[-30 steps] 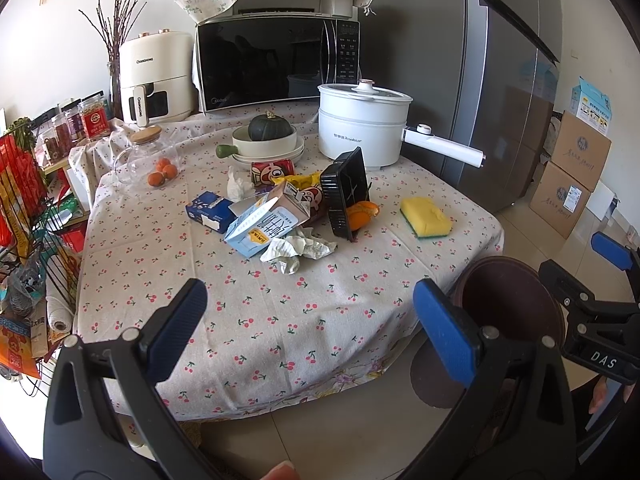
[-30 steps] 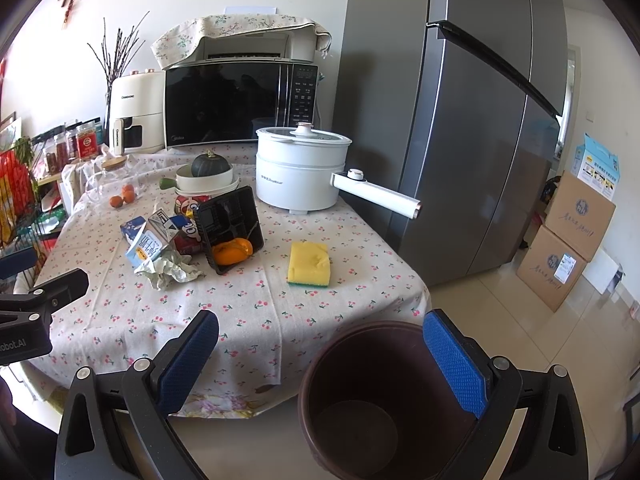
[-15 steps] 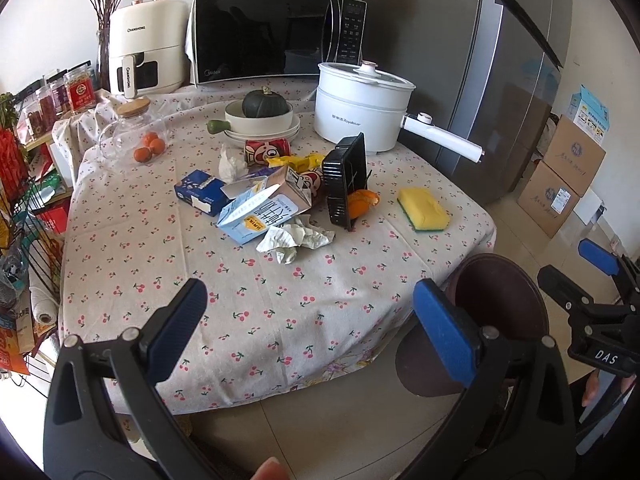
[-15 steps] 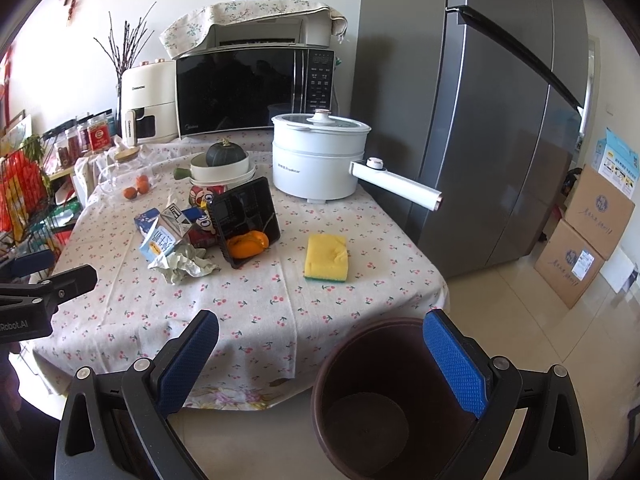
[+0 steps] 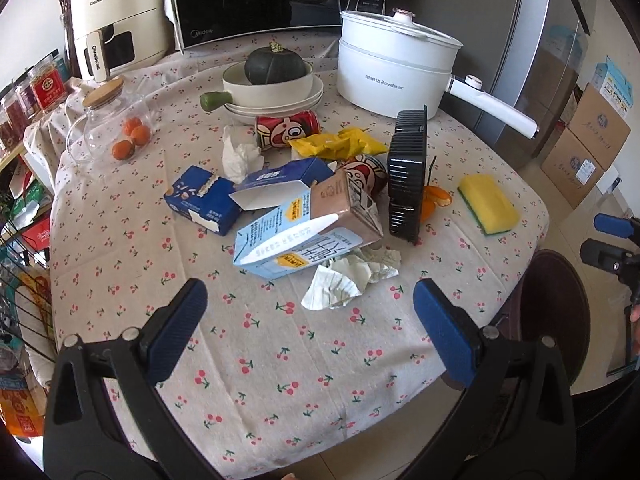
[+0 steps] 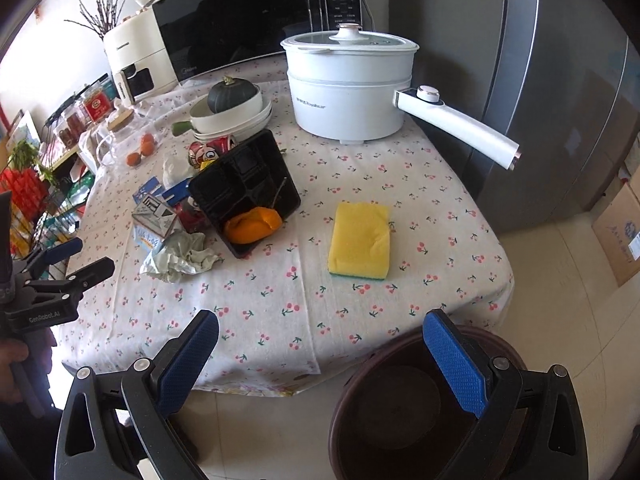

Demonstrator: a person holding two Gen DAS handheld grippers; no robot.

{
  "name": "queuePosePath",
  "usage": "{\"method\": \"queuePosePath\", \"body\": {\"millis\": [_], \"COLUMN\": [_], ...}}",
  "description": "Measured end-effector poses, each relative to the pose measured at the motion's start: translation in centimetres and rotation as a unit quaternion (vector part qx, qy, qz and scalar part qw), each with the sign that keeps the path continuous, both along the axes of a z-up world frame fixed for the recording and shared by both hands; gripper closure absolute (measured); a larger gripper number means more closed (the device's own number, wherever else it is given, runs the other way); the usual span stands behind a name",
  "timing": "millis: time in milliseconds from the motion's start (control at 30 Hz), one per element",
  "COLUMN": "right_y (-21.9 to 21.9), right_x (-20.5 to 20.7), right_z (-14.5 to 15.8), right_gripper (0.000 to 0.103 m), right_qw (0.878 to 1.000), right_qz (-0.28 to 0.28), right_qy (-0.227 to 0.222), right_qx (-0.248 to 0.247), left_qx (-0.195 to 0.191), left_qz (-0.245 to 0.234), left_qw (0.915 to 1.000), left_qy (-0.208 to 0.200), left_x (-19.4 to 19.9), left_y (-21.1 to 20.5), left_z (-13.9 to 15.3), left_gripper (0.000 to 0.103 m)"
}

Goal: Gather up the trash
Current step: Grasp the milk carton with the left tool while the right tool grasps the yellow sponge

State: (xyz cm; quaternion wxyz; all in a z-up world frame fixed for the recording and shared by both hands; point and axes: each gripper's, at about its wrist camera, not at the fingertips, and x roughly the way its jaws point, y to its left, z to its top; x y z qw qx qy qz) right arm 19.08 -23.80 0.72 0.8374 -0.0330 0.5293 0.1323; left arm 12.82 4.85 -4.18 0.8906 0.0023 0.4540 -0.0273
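Both grippers hover over the near edge of the table, which wears a cherry-print cloth. Its landmark is the white electric pot, standing at the far side with its long handle jutting off toward the fridge.

Left gripper is spread wide and holds nothing; its blue pads frame the crumpled paper, which lies nearer the camera than the pot, just in front of the trash heap. Right gripper is likewise wide apart and empty, poised above the table edge and the brown trash bin on the floor below it.

The trash sits in a cluster to the pot's left and toward the camera:
- a light-blue milk carton on its side, touching the crumpled paper;
- a dark-blue box farther left, with another opened blue box beside it;
- a white tissue and a red can closer to the pot;
- a yellow wrapper between the can and a black plastic tray propped on its edge, with orange peel in it.

A yellow sponge lies alone in front of the pot, apart from the heap. Left of the pot a dark squash rests in a cream bowl.
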Motion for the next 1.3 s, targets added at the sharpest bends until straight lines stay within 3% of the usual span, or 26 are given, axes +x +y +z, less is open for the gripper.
{"method": "queuePosePath", "body": {"millis": [167,333,467,533,667,867,1100,1300], "right_y": [-0.9,-1.5,-0.9,-0.4,0.5,1.7,2.0,0.4], "right_x": [3.2,5.6,6.8,7.4,8.5,9.8,10.1,9.7], "right_z": [-3.3,-4.5,-5.1,-5.5,-7.1,-10.0,-10.9,-9.7], "right_gripper": [0.000,0.000,0.000,0.000,0.000,0.005,0.042,0.043], "right_qw": [0.998,0.997,0.997,0.997,0.995,0.992,0.992,0.992], "right_qz": [-0.021,-0.045,-0.043,-0.042,-0.051,-0.052,-0.045,-0.070], "right_qy": [0.049,0.056,0.064,0.070,0.081,0.111,0.100,0.099], "right_qx": [-0.019,-0.028,-0.021,-0.013,-0.021,-0.039,-0.056,-0.018], "left_qx": [0.022,0.070,0.111,0.124,0.138,0.087,0.021,-0.029], "left_qz": [-0.017,-0.021,-0.032,-0.044,-0.046,-0.001,0.047,0.075], "left_qw": [0.9995,0.9973,0.9933,0.9913,0.9890,0.9952,0.9971,0.9940], "left_qy": [0.013,0.009,-0.006,-0.009,-0.025,-0.044,-0.055,-0.074], "left_x": [2.6,4.7,5.5,5.8,5.8,5.7,4.9,3.7], "left_y": [-1.0,-2.6,-4.0,-4.7,-4.8,-1.7,1.8,3.8], "left_z": [-2.0,-3.4,-3.6,-3.5,-2.7,0.0,1.2,2.8], "left_gripper": [0.001,0.002,0.014,0.026,0.035,0.050,0.050,0.051]}}
